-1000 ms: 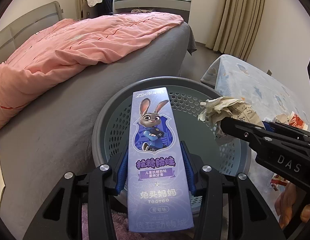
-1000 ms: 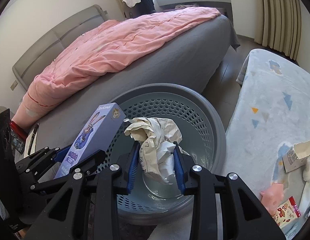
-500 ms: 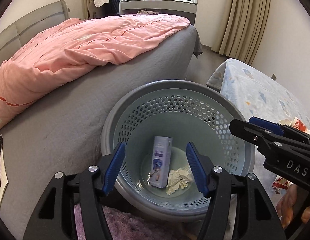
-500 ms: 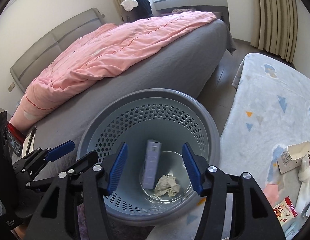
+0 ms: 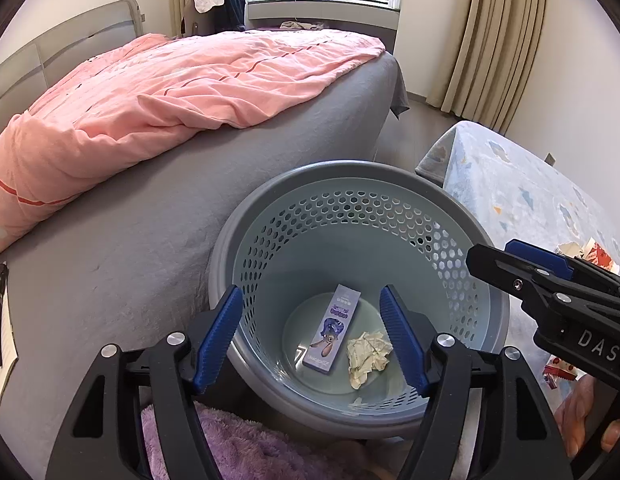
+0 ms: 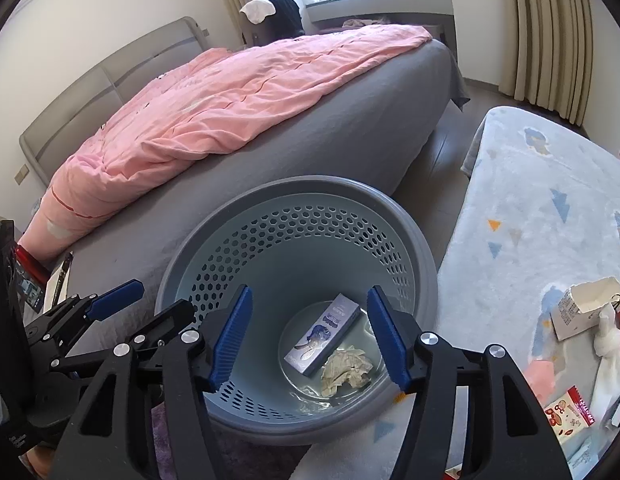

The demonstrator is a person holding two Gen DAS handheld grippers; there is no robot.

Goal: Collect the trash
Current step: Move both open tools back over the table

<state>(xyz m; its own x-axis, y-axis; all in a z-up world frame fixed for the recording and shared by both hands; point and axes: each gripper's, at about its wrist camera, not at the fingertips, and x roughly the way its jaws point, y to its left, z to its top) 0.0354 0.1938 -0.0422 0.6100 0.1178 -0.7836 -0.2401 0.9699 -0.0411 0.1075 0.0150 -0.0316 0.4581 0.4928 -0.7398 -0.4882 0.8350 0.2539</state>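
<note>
A grey perforated basket stands on the floor beside the bed. At its bottom lie a purple toothpaste box and a crumpled paper ball, side by side. My left gripper is open and empty above the basket's near rim. My right gripper is open and empty above the same rim; it also shows at the right edge of the left wrist view.
A bed with a grey sheet and a pink quilt lies to the left. A pale blue patterned mat to the right carries a torn white carton, a tissue and a red snack packet. A purple fluffy rug lies below.
Both grippers opened. The toothpaste box and the paper ball dropped from them to the basket's bottom. Both grippers have risen a little since.
</note>
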